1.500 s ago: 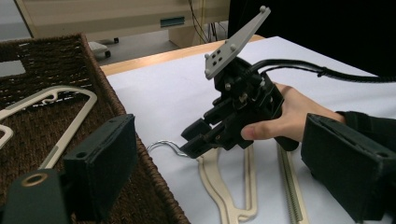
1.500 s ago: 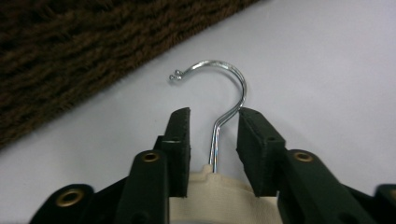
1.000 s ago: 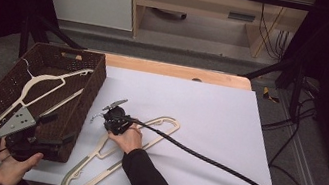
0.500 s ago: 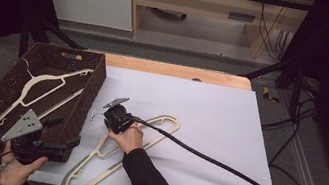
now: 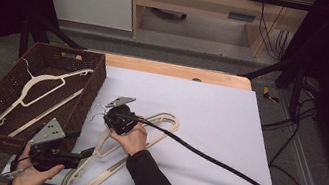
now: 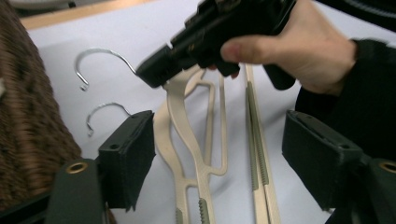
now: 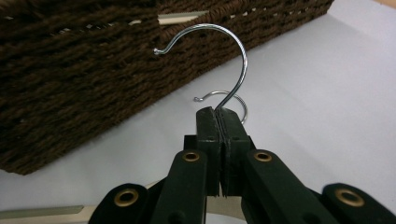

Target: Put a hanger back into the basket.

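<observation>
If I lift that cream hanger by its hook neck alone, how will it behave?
The upper hanger looks like thin rigid plastic, so probably light and stiff. Gripped by the right gripper only at its wire hook, it will likely swing and may snag the second hanger underneath.

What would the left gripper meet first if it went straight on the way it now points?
Probably the cream hangers lying on the white table between the left gripper's open jaws. Just beyond sits the right gripper, shut on a hanger's hook; depth is unclear.

Two cream hangers [image 5: 137, 136] overlap on the white sheet beside the basket, top one's steel hook [image 7: 219, 65] raised, lower hook flat.
</observation>
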